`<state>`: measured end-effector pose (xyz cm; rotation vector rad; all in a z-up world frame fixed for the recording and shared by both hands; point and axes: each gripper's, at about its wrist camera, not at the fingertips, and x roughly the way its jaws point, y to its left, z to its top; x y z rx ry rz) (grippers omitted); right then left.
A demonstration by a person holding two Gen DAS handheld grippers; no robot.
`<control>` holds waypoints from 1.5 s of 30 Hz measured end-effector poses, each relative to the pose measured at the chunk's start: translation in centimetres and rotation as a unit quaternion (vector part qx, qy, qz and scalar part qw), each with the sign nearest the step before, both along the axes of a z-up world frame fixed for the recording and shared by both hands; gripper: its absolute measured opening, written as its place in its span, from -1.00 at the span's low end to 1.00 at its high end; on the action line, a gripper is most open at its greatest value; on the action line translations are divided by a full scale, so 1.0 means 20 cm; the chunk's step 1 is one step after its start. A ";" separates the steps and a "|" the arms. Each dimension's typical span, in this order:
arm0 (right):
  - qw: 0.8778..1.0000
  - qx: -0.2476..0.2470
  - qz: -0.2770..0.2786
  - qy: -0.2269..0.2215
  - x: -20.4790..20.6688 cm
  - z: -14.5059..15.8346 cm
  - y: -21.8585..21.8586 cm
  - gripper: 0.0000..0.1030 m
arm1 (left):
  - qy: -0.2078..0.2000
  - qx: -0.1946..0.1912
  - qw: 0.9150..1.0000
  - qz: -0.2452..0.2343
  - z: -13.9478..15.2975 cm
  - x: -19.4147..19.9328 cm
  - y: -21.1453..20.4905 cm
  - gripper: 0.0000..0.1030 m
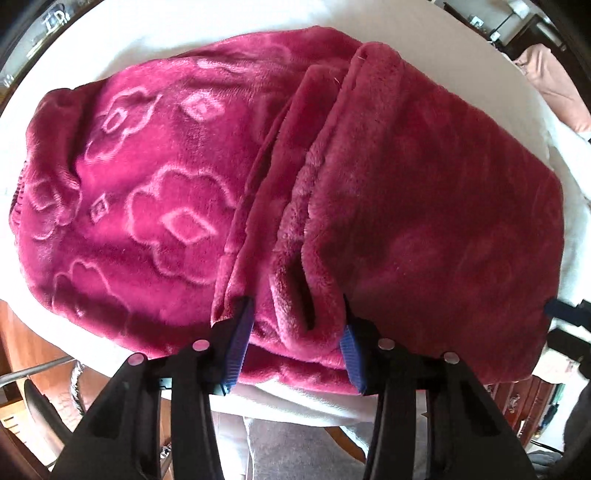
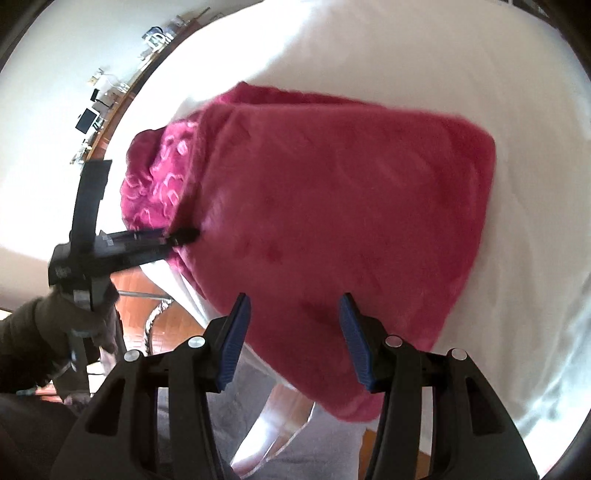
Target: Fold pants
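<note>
Pants bunch between the left tongs, gripping the folded hem; thick plush may slip. Right tongs hover open, empty.

pants: deep magenta plush, paler pink embossed flower outlines on left part, plain magenta on folded right part | table cover: white | left tool: black body, blue ribbed pads | right tool: black, blue pads | floor: reddish-brown wood
</note>
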<state>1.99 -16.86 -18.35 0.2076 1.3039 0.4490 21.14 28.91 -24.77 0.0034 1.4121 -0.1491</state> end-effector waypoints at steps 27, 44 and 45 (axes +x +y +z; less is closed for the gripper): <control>0.998 -0.042 0.032 -0.034 0.37 0.11 0.73 0.00 | -0.068 -0.062 0.993 0.072 0.33 0.18 0.79 0.28; 0.988 -0.026 0.141 -0.048 0.71 0.17 1.56 0.00 | -0.055 -0.048 0.983 0.169 0.16 0.34 1.55 0.29; 0.988 -0.026 0.144 -0.049 0.73 0.17 1.59 0.00 | -0.051 -0.050 0.983 0.168 0.13 0.34 1.57 0.29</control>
